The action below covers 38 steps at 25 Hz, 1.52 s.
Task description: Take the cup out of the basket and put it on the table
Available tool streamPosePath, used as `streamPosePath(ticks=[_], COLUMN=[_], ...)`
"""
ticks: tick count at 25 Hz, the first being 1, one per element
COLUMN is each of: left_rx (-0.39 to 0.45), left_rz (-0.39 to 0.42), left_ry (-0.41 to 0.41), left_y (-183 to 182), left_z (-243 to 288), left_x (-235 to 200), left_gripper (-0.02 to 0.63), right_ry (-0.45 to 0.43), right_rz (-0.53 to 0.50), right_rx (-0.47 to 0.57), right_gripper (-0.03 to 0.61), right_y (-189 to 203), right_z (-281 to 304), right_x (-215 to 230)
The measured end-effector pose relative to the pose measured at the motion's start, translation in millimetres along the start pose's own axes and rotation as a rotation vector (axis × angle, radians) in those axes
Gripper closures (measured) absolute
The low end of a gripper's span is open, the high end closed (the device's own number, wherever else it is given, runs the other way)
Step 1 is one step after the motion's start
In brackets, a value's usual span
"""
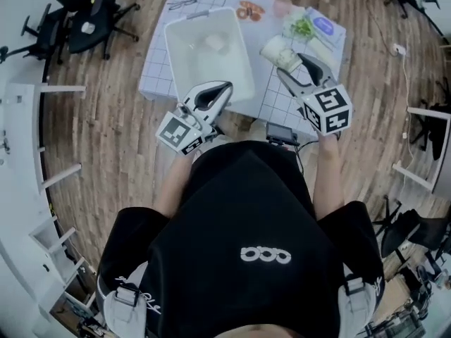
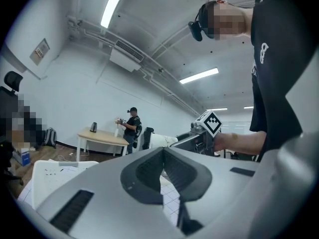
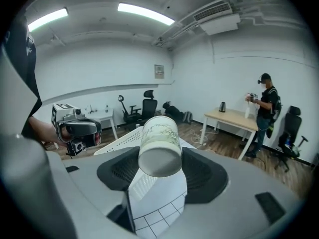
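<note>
The cup is white with a green plant print and lies tilted, bottom towards the camera, between the pads of my right gripper, which is shut on it. It hangs in the air over the right side of the table, to the right of the white basket. In the right gripper view the cup fills the gap between the jaws. My left gripper hovers at the basket's near edge, shut with nothing in it. Its tips meet in the left gripper view, where the right gripper shows ahead.
The table's grid cloth carries a blue packet, a bag of greens, a pink cup, orange rings and scissors. A black device sits at the front edge. Office chairs stand far left. A person stands by a wooden desk.
</note>
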State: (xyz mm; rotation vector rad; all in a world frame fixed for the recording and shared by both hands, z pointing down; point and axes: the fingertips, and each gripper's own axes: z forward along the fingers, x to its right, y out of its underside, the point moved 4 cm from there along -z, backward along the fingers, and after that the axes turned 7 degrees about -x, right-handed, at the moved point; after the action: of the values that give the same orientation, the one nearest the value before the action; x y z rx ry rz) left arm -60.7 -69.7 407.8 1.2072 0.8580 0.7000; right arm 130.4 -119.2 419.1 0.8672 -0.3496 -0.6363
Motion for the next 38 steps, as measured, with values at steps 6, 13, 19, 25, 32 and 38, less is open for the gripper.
streamPosePath(ticks=[6, 13, 19, 25, 32, 38], left_rx=[-0.031, -0.042, -0.057, -0.067, -0.073, -0.073], left_rz=[0.023, 0.034, 0.032, 0.014, 0.014, -0.023], left_ry=[0.145, 0.227, 0.231, 0.207, 0.193, 0.126], left_y=[-3, -3, 4, 14, 23, 29], left_z=[46, 74, 78, 82, 93, 89], left_x=[24, 51, 58, 56, 61, 54], left_gripper=[0.604, 0.604, 0.604, 0.604, 0.604, 0.604], right_ry=[0.098, 0.144, 0.15, 0.139, 0.119, 0.062], right_rz=[0.147, 0.195, 0.17, 0.093, -0.09, -0.24], right_rx=[0.039, -0.018, -0.249, -0.543, -0.942, -1.155], right_gripper=[0.307, 0.307, 0.307, 0.307, 0.307, 0.307], right_y=[38, 74, 135, 210, 285, 313], right_z=[-51, -69, -46, -10, 30, 64], right_x=[32, 49, 76, 108, 137, 148])
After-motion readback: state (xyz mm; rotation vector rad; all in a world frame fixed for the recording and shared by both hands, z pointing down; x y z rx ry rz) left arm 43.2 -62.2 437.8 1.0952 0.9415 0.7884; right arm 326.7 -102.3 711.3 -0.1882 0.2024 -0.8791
